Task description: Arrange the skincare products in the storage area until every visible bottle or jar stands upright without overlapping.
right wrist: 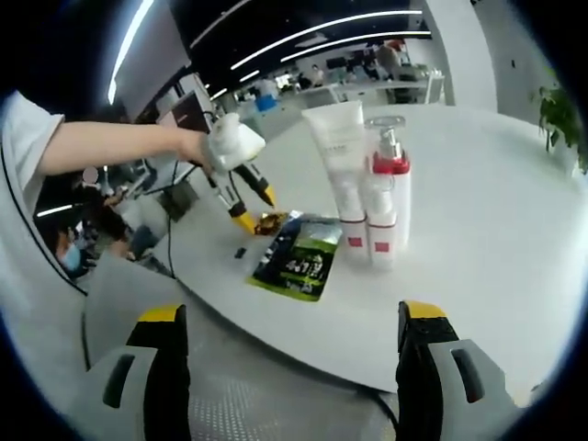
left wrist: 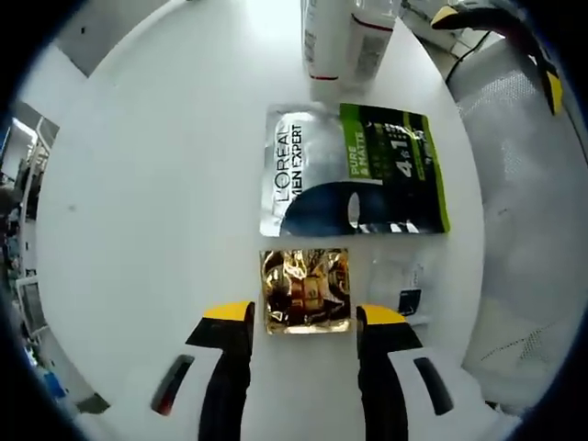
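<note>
In the left gripper view my left gripper (left wrist: pixel 303 317) hangs open just above a shiny gold sachet (left wrist: pixel 306 290) lying flat on the white table (left wrist: pixel 156 184). Beyond it lies a flat silver, black and green face-mask packet (left wrist: pixel 354 170), and beside the gold sachet a small clear sachet (left wrist: pixel 401 289). White bottles with red bands (left wrist: pixel 344 41) stand upright at the far edge. In the right gripper view my right gripper (right wrist: pixel 292 322) is open, off the table's edge, empty. There the white tube (right wrist: pixel 338 170) and pump bottle (right wrist: pixel 390 197) stand upright together, the mask packet (right wrist: pixel 299 257) beside them, and the left gripper (right wrist: pixel 246 207) over the gold sachet (right wrist: pixel 269 221).
A person's bare arm (right wrist: pixel 119 147) holds the left gripper from the left. The table's rounded edge (right wrist: pixel 303 344) runs in front of my right gripper. A white mesh chair (left wrist: pixel 524 175) stands beside the table. Desks and people fill the office behind.
</note>
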{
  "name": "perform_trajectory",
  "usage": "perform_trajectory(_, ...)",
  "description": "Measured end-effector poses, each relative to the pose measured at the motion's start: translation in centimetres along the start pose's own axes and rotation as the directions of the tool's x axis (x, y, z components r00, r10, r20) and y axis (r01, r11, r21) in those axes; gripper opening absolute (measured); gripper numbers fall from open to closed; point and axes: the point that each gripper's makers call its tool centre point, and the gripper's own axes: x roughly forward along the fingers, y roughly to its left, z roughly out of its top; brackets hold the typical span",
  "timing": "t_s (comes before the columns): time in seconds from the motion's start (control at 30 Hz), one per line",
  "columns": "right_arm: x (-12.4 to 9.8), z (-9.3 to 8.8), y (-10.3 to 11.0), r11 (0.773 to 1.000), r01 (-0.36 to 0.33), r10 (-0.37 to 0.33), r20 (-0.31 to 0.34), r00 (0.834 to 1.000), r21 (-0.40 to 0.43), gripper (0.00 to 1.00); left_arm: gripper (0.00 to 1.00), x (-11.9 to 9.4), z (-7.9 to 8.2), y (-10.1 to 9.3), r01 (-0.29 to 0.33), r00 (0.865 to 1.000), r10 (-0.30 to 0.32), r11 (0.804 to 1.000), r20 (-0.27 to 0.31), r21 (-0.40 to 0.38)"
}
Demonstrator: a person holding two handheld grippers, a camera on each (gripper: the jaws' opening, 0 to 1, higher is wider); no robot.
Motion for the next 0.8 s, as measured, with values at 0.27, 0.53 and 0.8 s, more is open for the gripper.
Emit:
perform_trajectory(0.27, 0.0, 0.0, 0.3, 1.0, -0.022, 0.022, -0.012, 1.0, -0.017, 0.94, 0.6, -1.7, -0.6, 0.2, -0.068, 0.991, 0.093, 0.971, 0.098, -0.228)
perform_trajectory(0.53, 0.1, -0.1, 0.0, 0.999, -0.033, 0.033, -0.004, 0.999, -0.022, 0.94, 0.72, -3.6, -2.7, -1.3, -0.061, 0.967, 0.156, 0.91, 0.203, -0.411)
perform_trajectory(0.8, 0.0, -0.1, 0.0, 0.999, -0.035, 0.035, 0.001, 0.999, -0.014, 0.94, 0.81, -6.4, -5.6, -5.0, -0.008, 0.915, 0.267, 0.761, 0.302, -0.649)
